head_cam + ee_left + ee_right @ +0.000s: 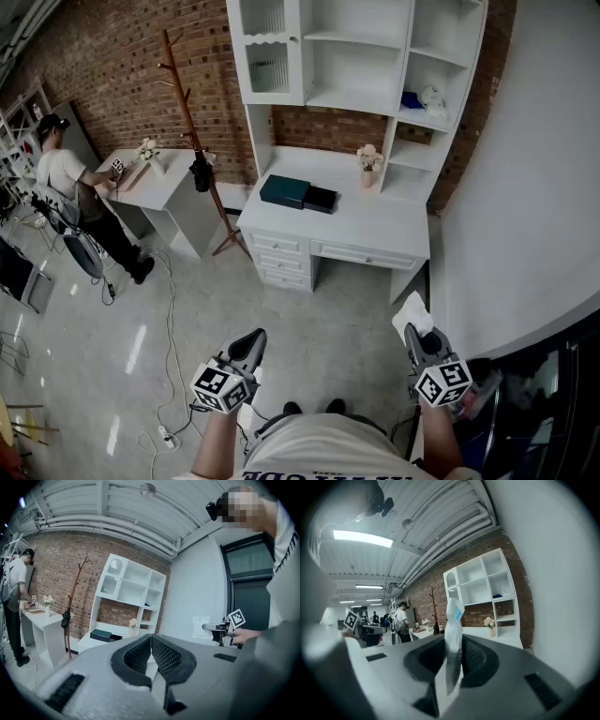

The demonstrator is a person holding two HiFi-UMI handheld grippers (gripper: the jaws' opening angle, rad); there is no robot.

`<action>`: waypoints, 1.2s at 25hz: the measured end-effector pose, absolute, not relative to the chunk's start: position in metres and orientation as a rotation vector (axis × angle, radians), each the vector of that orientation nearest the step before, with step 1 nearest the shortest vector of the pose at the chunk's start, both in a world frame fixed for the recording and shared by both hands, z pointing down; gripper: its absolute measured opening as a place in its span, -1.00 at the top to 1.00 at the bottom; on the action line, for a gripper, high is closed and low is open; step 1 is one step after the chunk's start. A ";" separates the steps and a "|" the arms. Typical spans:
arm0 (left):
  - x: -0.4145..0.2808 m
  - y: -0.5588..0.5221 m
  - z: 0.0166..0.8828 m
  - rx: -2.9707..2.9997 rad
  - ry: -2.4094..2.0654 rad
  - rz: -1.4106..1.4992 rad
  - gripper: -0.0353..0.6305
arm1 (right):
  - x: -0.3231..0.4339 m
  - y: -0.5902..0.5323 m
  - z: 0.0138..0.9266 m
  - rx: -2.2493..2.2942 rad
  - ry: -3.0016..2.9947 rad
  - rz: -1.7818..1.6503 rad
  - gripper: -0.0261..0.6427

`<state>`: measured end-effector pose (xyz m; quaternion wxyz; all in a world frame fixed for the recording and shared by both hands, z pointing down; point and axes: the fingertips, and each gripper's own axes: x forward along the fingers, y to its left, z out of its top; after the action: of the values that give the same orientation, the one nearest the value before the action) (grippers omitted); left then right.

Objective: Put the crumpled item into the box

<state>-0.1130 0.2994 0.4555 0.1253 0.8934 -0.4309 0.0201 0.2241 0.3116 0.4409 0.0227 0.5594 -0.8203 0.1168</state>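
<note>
My right gripper is shut on a white crumpled item, which sticks up from between the jaws; in the right gripper view the item stands upright in the gripper and has a small blue patch near its top. The left gripper is shut with nothing in it, its jaws touching in its own view. Both are held low above the floor, well short of the desk. A dark green box lies on the white desk ahead, with a black box beside it.
A white hutch rises over the desk, and a small flower vase stands at its right. A wooden coat rack is to the left. A person works at another white table. Cables lie on the floor. A white wall is at right.
</note>
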 end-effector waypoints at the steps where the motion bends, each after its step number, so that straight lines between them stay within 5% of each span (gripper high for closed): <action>1: -0.112 0.300 0.456 2.604 -1.255 0.060 0.81 | 0.224 0.312 0.441 1.732 -2.544 0.364 0.70; 30: -0.081 0.312 0.464 2.582 -1.327 0.113 0.81 | 0.263 0.318 0.456 1.668 -2.586 0.398 0.70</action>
<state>-0.0806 0.3122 0.4639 0.1181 0.8825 -0.4536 0.0387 0.2635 0.3182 0.4559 0.0194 0.5374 -0.8333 0.1284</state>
